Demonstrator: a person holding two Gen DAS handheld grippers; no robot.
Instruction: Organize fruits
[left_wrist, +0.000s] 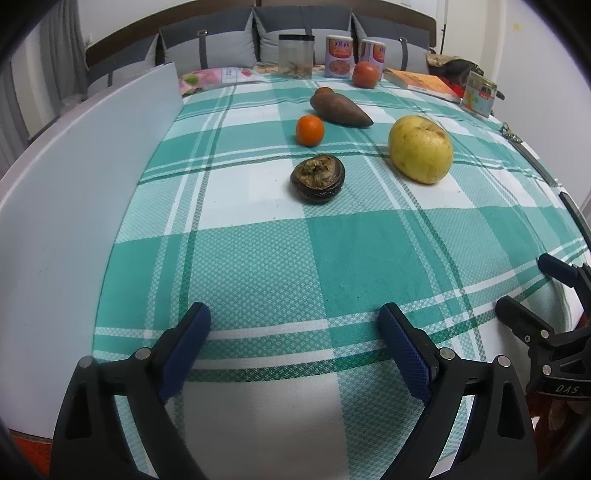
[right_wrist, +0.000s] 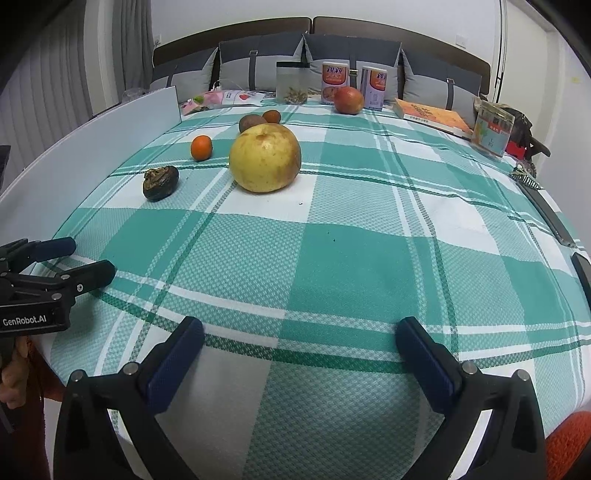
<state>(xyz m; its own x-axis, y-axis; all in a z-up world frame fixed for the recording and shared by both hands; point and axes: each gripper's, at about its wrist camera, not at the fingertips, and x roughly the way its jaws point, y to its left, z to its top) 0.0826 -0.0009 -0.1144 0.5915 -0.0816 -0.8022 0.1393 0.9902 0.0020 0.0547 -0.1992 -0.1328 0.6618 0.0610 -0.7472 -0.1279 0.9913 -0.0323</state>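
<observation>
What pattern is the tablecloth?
Teal-and-white plaid tablecloth with thin dark green lines, clearest in the right wrist view.

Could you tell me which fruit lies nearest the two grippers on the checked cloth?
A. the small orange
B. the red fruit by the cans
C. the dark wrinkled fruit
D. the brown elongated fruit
C: the dark wrinkled fruit lies closer to the near edge than the small orange, the brown elongated fruit and the red fruit.

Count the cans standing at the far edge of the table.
2: one printed can behind the red fruit's left, the second can just right of it. Others may be hidden.
</observation>
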